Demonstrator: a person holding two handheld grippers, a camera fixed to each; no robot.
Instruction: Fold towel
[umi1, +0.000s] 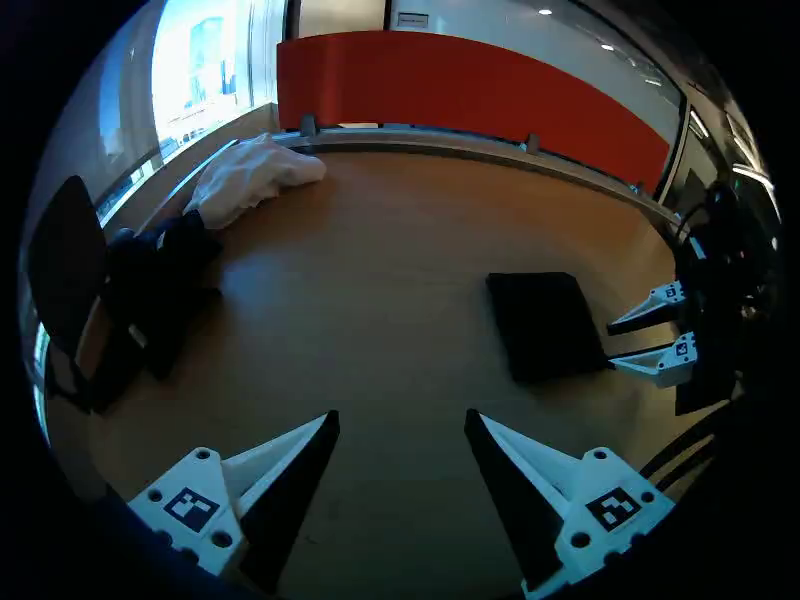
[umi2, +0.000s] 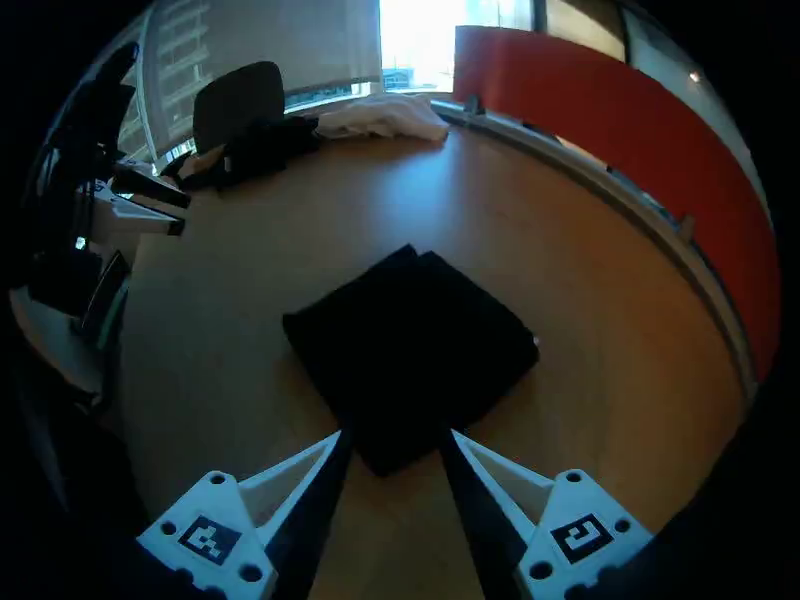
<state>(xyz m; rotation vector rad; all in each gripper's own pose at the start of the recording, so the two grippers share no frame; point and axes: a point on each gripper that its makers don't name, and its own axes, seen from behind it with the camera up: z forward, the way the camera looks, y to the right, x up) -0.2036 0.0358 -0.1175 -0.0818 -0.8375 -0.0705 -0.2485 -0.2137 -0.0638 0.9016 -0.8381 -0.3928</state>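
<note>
The black towel (umi2: 410, 340) lies flat on the desk (umi2: 600, 330), its near corner between my released right tongs (umi2: 395, 433). My left tongs (umi1: 400, 415), also released, hang well apart from it.

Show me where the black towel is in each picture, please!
Left gripper view: the black towel lies right of the middle, on the wooden table.
Right gripper view: the black towel sits in the middle of the picture.
Shared landmark: the white cloth at the table's far edge.
</note>
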